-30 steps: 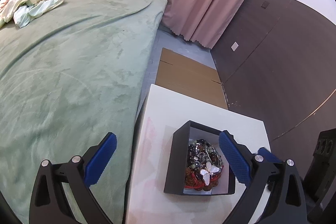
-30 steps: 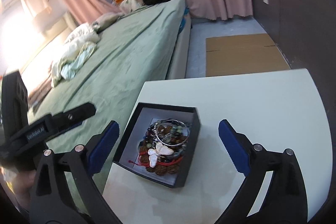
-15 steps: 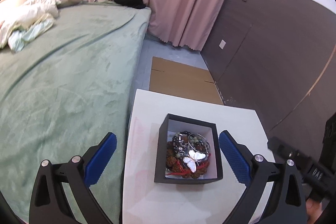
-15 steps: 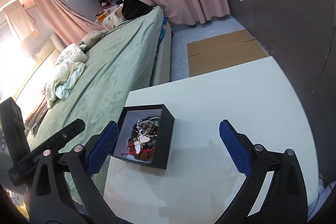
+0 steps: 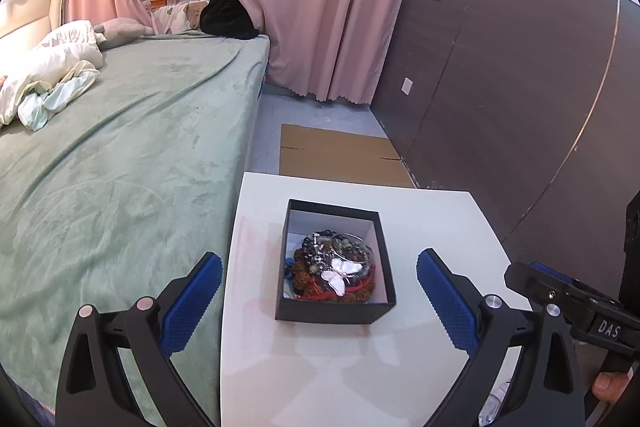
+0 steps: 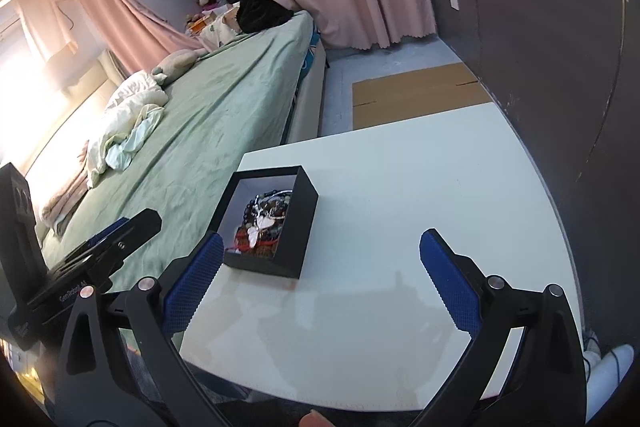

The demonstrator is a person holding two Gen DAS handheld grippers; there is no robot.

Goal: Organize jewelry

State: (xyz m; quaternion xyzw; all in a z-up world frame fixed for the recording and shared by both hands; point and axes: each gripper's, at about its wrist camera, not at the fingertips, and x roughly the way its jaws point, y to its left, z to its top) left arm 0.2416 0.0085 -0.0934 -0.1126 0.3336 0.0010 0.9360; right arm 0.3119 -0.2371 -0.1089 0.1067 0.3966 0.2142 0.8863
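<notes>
On white table [image 5: 360,367], black jewelry box [image 5: 335,311] lengthwise away from wide-open, empty left tongs [image 5: 318,301] and right tongs [image 6: 320,277].

A white table [image 5: 360,367] carries 1 open black box [image 5: 336,309] of jewelry.

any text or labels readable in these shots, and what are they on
"DAS": white letters on the right gripper body, at the edge of the left wrist view; any further letters are cut off.
"GenRobot A1", roughly: small print on the left gripper body in the right wrist view; too blurred to be sure.
No text shows on the box or the table.
</notes>
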